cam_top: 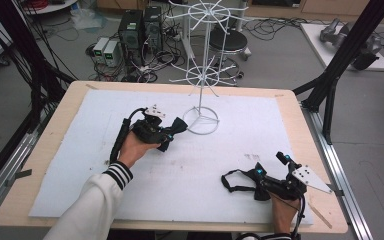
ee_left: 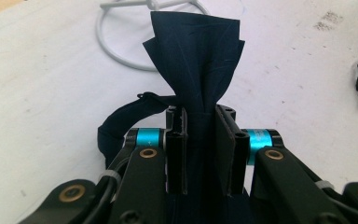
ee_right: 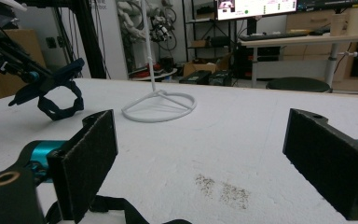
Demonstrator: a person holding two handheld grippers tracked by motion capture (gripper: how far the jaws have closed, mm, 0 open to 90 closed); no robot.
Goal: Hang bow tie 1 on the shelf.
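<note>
High view: left gripper [cam_top: 176, 131] fingers clamp a dark bow tie [cam_top: 178, 126] just beside the white rack's base ring [cam_top: 200, 120], mid-surface w/ bare room all round. Right gripper [cam_top: 267, 167] fingers wide, near the front-right edge, second bow tie [cam_top: 241, 181] under it.

High view: fixed above the near edge of the table [cam_top: 285, 107], facing forward and down, far enough to take in the whole top and the floor beyond.

Left gripper view: rides low on the left gripper [ee_left: 200, 140], looking along its jaws, very close to the dark bow tie [ee_left: 198, 60] between them; apparently tilted downward.

Right gripper view: near table level, facing level across the top toward the room.

Shared by all three: the white wire stand [cam_top: 202, 120] [ee_left: 121, 46] [ee_right: 161, 107].
</note>
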